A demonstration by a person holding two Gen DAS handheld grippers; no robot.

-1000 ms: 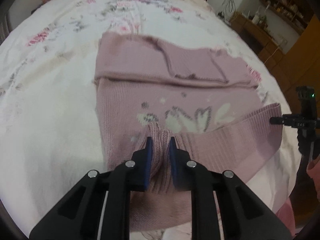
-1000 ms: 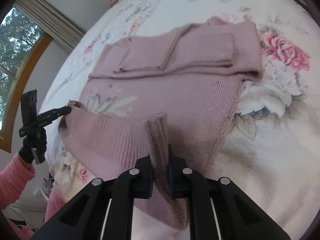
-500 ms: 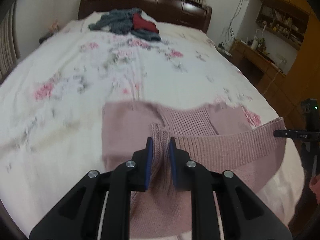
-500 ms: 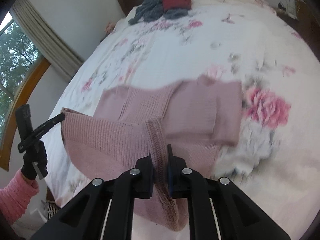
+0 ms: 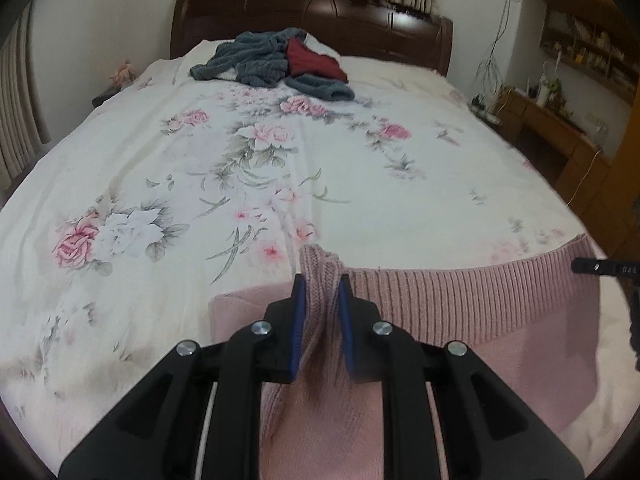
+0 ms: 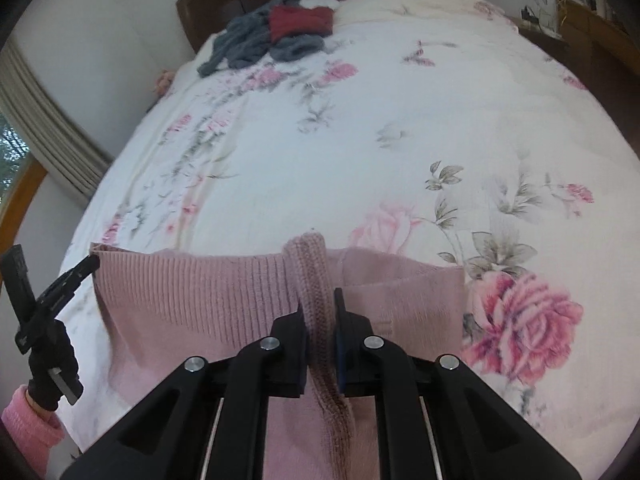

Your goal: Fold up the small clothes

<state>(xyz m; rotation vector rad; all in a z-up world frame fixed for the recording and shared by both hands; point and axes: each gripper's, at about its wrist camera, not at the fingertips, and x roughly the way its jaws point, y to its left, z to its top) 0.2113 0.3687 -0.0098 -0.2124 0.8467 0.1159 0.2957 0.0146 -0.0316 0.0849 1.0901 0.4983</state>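
A pink knitted sweater [image 5: 460, 304] lies at the near end of the floral bed, its ribbed hem lifted and stretched between both grippers. My left gripper [image 5: 322, 284] is shut on one corner of the hem, with a bunch of knit poking up between the blue pads. In the right wrist view my right gripper [image 6: 320, 304] is shut on the other corner of the sweater [image 6: 192, 300]. The other gripper's tip [image 5: 600, 267] shows at the right edge, and the left gripper [image 6: 60, 284] shows at the hem's far left. The sweater's lower layers are hidden under the lifted part.
The floral bedsheet [image 5: 248, 152] stretches ahead to a dark wooden headboard [image 5: 312, 12]. A pile of grey and dark red clothes [image 5: 276, 60] sits near it. Curtains [image 6: 48, 120] and a window are on the left, wooden shelves and a desk [image 5: 560, 120] on the right. A pink-sleeved gloved hand [image 6: 48, 364] holds the left gripper.
Both grippers have lifted the hem and carried it forward over the sweater's body; the printed front and folded sleeves, visible a second ago, are now covered, and more bed shows ahead.
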